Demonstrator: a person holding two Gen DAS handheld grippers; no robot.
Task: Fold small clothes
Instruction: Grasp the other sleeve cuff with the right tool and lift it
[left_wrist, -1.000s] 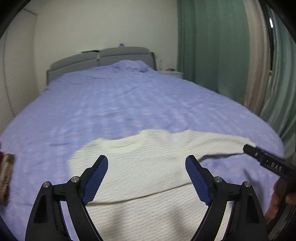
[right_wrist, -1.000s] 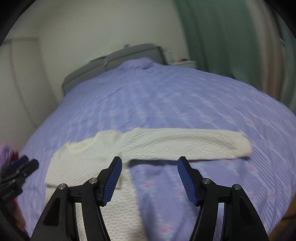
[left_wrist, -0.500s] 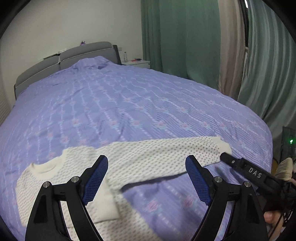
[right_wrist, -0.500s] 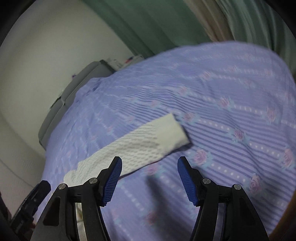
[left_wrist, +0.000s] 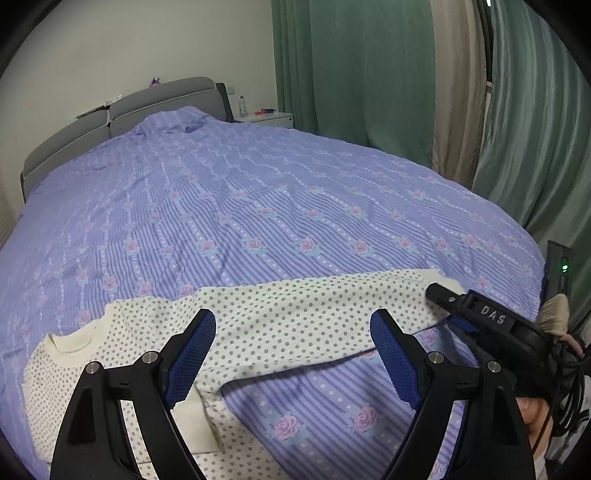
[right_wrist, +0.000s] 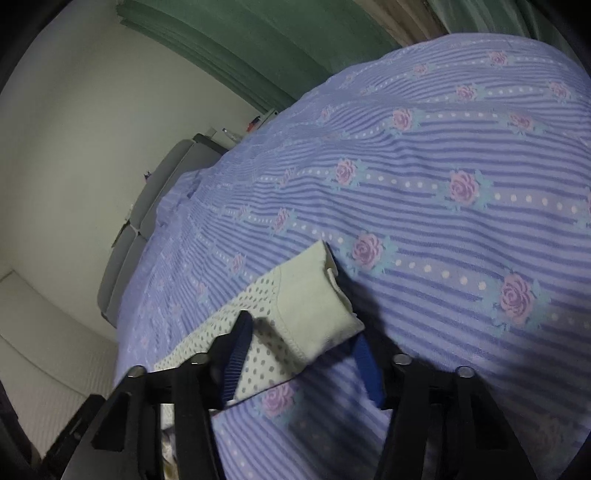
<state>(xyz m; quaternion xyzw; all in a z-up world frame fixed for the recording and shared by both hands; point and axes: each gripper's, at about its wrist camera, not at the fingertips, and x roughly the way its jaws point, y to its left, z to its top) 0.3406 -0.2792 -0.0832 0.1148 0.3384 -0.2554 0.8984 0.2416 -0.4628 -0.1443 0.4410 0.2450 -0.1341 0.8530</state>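
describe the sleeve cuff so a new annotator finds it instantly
Start at the purple rose-print bedspread; a cream polka-dot top lies across its near edge. Follow its outstretched sleeve to the plain cream cuff, between the right gripper jaws: the one undotted band there.

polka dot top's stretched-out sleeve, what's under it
The sleeve lies flat on the purple floral bedspread, with the right hand-held gripper open around its plain cuff. Whatever lies directly beneath the fabric is covered.
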